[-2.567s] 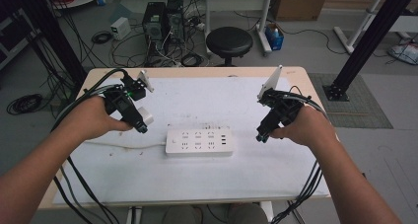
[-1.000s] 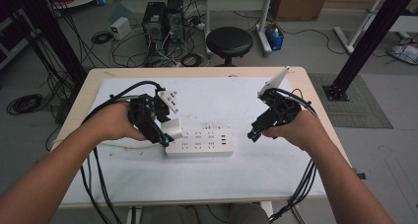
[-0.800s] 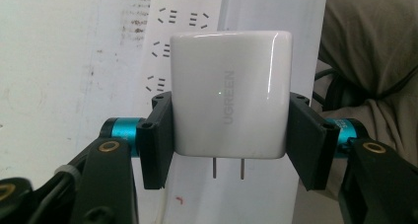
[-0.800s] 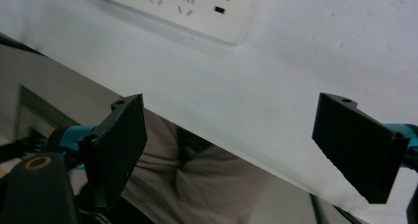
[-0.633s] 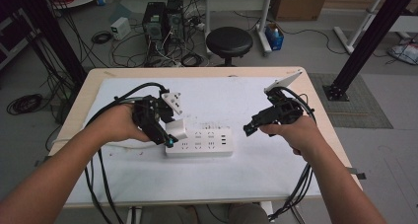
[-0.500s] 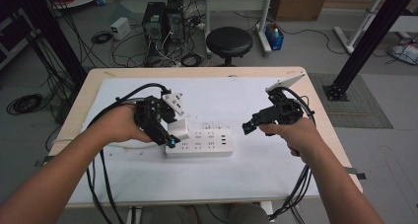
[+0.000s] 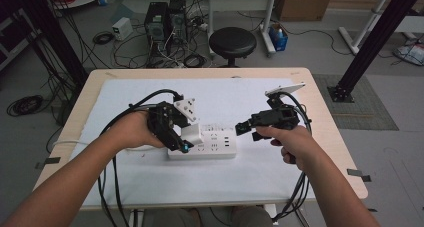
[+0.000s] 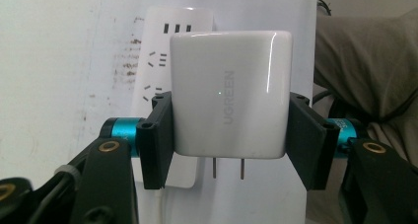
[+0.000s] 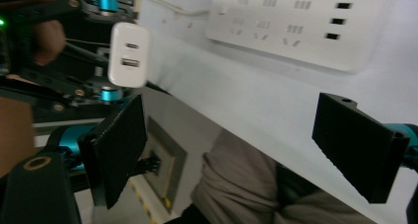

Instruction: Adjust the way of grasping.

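One white charger [image 8: 229,93] sits clamped between the black pads of the left gripper [image 8: 229,135], gripped on its two flat sides, with its two metal prongs [image 8: 227,168] bare below the body and not seated in anything. Its grey lettering runs along the face turned to the left gripper view. In the right gripper view the same charger [image 9: 128,54] shows its port face, two ports one above the other.

Landmark: the white power strip [image 7: 205,144], lying flat on the white table cover [image 7: 240,94]. In the high view the charger [image 7: 191,134] hangs over the strip's left end, just above its sockets; whether the prongs touch the strip cannot be told from there. From the left gripper view the strip [image 8: 153,61] lies behind the charger, sockets showing beside and above it.

Left gripper [image 7: 172,129] is at the strip's left end, jaws closed on the charger (as tight as they go, by the look of it), the left hand [image 7: 131,132] behind it.

Right gripper [image 7: 245,128] is held just off the strip's right end, near but apart from it. Its jaws stand wide apart with nothing between them; the right gripper view looks through the gap at the strip [image 9: 300,24] and cover.

Cables [image 7: 112,187] trail off the near table edge.
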Motion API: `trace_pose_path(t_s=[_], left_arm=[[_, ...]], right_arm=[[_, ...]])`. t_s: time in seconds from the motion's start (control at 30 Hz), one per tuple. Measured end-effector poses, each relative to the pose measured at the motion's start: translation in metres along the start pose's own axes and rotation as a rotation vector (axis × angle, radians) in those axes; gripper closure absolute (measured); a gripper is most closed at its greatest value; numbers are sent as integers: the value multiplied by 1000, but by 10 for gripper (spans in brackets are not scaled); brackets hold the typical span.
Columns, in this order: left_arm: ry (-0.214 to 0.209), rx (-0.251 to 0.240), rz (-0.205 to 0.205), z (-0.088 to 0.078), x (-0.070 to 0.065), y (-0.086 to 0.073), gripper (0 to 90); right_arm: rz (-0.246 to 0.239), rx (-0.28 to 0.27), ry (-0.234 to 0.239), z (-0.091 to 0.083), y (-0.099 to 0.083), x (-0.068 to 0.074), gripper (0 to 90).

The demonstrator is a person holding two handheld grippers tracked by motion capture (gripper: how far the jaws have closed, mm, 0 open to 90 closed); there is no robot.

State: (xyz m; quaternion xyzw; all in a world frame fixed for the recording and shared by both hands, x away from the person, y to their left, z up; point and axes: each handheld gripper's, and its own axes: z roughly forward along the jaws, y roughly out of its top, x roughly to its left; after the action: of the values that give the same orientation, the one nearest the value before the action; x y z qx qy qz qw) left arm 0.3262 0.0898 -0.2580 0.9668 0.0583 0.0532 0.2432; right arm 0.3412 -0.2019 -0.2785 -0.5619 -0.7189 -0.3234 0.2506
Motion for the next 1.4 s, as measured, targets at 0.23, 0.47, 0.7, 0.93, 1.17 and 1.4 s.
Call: trace_pose_path(t_s=[0.23, 0.47, 0.7, 0.93, 1.17, 1.4], left_arm=[[4, -11, 24, 8, -4, 12, 420], [18, -24, 41, 14, -7, 21, 420], [34, -32, 53, 19, -8, 26, 420], [41, -32, 61, 25, -9, 31, 420], [59, -26, 66, 27, -9, 32, 420], [56, -22, 71, 29, -9, 34, 420]], right_arm=[[-7, 9, 91, 17, 1, 2, 131], [12, 13, 168, 31, 3, 4, 131], [31, 7, 228, 41, 4, 3, 135], [23, 13, 240, 52, 6, 3, 177], [49, -35, 315, 54, 8, -1, 366], [40, -25, 319, 56, 7, 0, 443]])
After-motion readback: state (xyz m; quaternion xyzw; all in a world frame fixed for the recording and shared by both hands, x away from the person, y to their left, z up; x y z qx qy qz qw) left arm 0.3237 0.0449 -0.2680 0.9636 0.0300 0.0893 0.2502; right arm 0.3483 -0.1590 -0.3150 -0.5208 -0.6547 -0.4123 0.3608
